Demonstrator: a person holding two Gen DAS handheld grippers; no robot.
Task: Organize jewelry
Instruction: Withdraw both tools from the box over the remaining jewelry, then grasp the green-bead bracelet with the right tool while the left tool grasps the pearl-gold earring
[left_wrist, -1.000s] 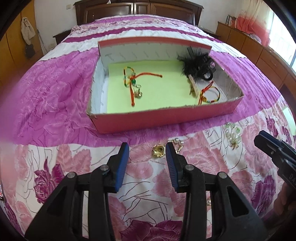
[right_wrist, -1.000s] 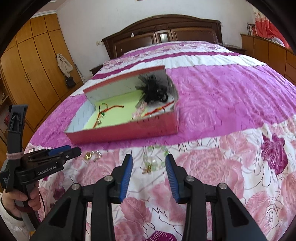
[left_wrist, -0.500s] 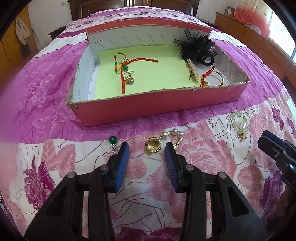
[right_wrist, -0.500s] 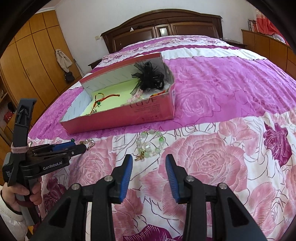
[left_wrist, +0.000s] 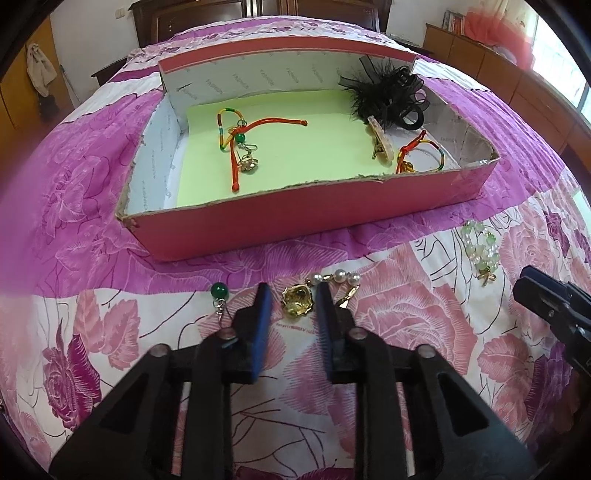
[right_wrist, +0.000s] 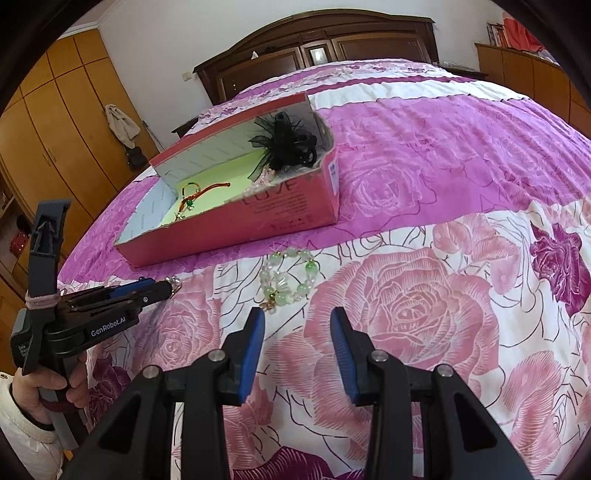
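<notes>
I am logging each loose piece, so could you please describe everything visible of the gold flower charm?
The gold flower charm is shiny, metal-looking and petal-shaped, joined to a short run of pearl beads. It lies on the floral bedspread in front of the red box, between the closing blue pads of the left tool.

Beyond the left tongs stands one red box (left_wrist: 295, 218) holding two red cord bracelets (left_wrist: 236, 147), one black feather clip (left_wrist: 388, 96) and one beige clip (left_wrist: 380, 142). Between those tongs lies one gold earring (left_wrist: 297, 302); left, one green bead (left_wrist: 218, 290); right, one bead bracelet (left_wrist: 480, 251).
</notes>
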